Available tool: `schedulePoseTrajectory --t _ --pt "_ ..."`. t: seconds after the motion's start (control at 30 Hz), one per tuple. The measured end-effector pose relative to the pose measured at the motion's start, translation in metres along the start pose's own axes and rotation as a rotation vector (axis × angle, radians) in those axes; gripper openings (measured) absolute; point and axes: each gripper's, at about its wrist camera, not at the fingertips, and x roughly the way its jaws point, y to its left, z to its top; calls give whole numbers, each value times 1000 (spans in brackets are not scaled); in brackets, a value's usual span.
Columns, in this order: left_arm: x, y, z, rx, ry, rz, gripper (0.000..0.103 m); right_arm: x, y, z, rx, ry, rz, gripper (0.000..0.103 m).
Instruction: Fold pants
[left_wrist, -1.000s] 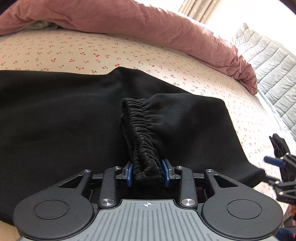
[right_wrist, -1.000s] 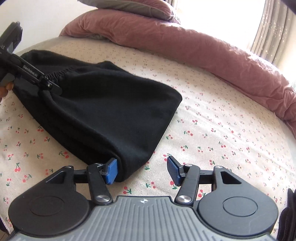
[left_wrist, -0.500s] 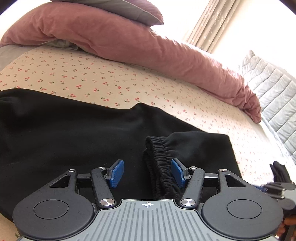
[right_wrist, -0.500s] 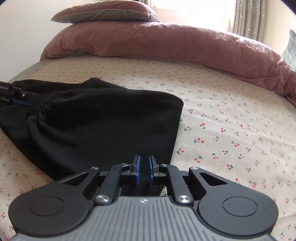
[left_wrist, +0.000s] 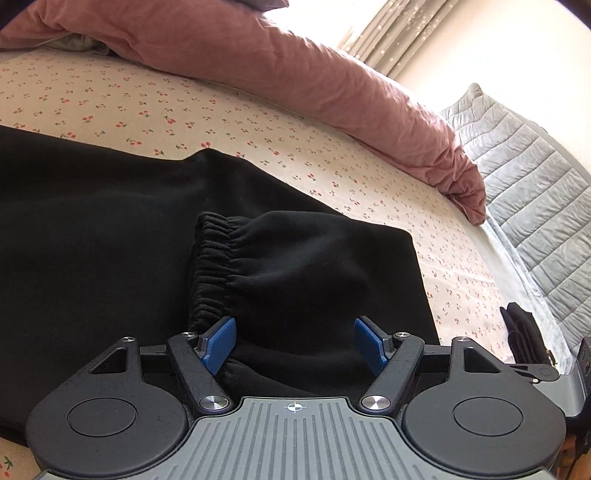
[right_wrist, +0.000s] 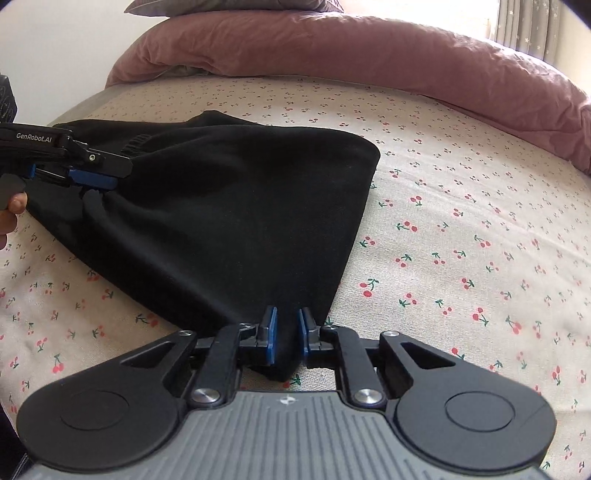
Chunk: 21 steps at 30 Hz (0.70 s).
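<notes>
- Folding is partway along: the black pants (right_wrist: 236, 218) lie on the cherry-print bed sheet (right_wrist: 461, 229), doubled over so the gathered elastic band (left_wrist: 212, 266) sits on top of a lower layer.
- The left gripper (left_wrist: 294, 345) stands wide, its jaws having just been opening; cloth lies between the blue pads (left_wrist: 219, 343), but they are not pressing on it, so it has hold of nothing.
- The right gripper (right_wrist: 285, 334) is closed tight on the near corner of the pants, a pinch of black cloth caught between its pads.
- A pink duvet (left_wrist: 295, 74) lies bunched along the far side of the bed, well apart from the garment.
- Judging by this, the next move calls for the left gripper to take a new hold on the near edge, level with the right one, so both corners can be carried over together without the layers slipping.
</notes>
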Motion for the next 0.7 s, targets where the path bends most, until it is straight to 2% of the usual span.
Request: schedulePoseTrajectory --t 0.03,0.1,0.2,0.3,0.37,0.43,0.5,0.53,0.6,0.67,0.7 --pt "-3 1 1 -2 -4 -3 72 -2 -6 1 26 -13 -47 6" --pt "-11 2 3 -2 -34 6 71 -8 -14 7 68 -79 -91 7" --pt "-25 5 9 9 -110 48 74 -4 -17 29 132 -166 -47 7" --pt "-21 16 14 -55 -99 37 74 16 -12 65 123 -228 25 8" --pt "-9 25 12 -102 -50 38 74 43 -15 87 186 -218 90 11" --pt "3 33 7 -111 -10 89 74 71 -17 96 219 -160 91 11" --pt "6 36 3 -80 -21 83 75 99 -16 99 210 -100 12 11" --pt "5 37 4 -72 -19 79 75 102 -13 97 191 -122 -5 11" --pt "-1 40 5 -81 -20 77 75 101 -11 96 178 -135 -19 11" --pt "-7 46 8 -89 -38 95 75 92 -4 99 184 -118 -75 11" --pt "-11 49 11 -93 -56 112 75 87 1 100 169 -129 -105 16"
